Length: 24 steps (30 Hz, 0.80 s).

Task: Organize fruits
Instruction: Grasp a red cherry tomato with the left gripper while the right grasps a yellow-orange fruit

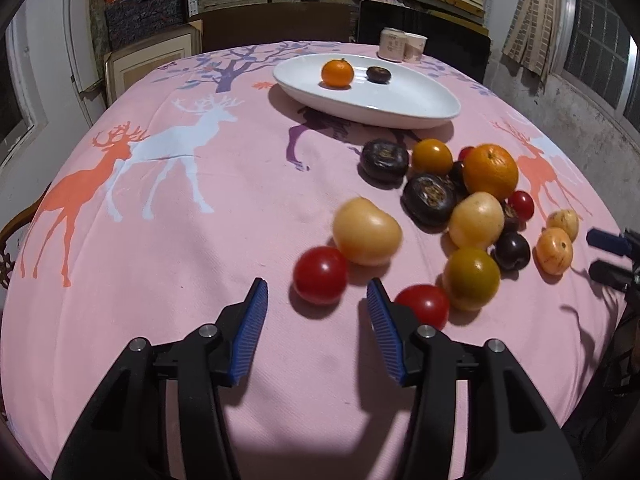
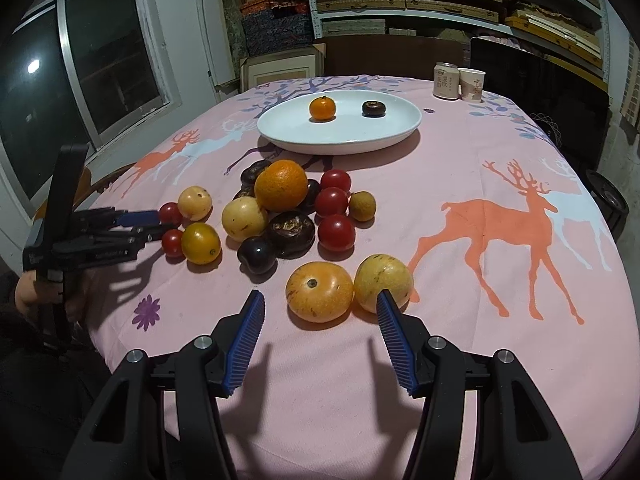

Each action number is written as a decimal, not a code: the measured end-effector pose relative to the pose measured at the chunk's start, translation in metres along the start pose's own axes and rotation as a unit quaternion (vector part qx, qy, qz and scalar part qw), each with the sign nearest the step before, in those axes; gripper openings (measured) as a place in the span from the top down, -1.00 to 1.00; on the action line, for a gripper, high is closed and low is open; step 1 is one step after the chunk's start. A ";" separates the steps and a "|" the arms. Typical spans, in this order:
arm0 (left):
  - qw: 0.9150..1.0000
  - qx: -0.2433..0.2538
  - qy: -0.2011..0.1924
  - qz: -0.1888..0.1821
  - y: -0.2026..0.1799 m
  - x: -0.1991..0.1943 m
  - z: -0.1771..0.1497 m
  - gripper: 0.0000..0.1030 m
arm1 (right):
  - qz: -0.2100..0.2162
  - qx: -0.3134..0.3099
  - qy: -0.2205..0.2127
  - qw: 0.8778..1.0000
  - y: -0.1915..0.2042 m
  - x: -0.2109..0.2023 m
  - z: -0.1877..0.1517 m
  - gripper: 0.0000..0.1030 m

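pink deer tablecloth (image 2: 460, 152) carries the white plate (image 2: 404, 128); only the right view shows its window (image 2: 104, 52). both grippers, left gripper (image 1: 317, 294) and right gripper (image 2: 320, 305), tilt downward, released, short of the plate.

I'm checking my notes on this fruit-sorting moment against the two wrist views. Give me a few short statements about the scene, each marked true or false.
1. The white oval plate holds two pieces of fruit. True: a small orange citrus and a dark purple fruit.
2. The left gripper is clamped on a red cherry tomato. False: its fingers are apart and the red cherry tomato lies just ahead of them, ungripped.
3. The large orange sits in the pile on the pink deer-print tablecloth. True.
4. The right gripper carries a fruit. False: it holds nothing; its fingers stand open.
5. The can and the paper cup stand on the plate. False: the can and paper cup stand on the cloth behind it.
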<state>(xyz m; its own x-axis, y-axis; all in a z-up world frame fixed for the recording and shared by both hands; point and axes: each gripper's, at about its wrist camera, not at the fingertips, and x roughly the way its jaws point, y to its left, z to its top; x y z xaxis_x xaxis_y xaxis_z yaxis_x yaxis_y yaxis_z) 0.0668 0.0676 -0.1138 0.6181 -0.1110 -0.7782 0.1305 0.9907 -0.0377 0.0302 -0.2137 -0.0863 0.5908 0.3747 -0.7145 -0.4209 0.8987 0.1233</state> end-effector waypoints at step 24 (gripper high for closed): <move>0.999 0.008 -0.033 -0.009 0.002 -0.004 -0.012 0.48 | -0.001 -0.003 0.023 1.000 0.005 0.033 0.000 -0.12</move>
<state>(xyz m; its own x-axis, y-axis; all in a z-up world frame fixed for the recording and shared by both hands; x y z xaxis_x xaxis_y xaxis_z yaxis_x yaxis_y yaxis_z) 0.0553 0.0706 -0.1181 0.6654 -0.1352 -0.7342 0.1550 0.9871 -0.0413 0.0477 -0.1964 -0.1095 0.5590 0.3616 -0.7462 -0.4233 0.8983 0.1182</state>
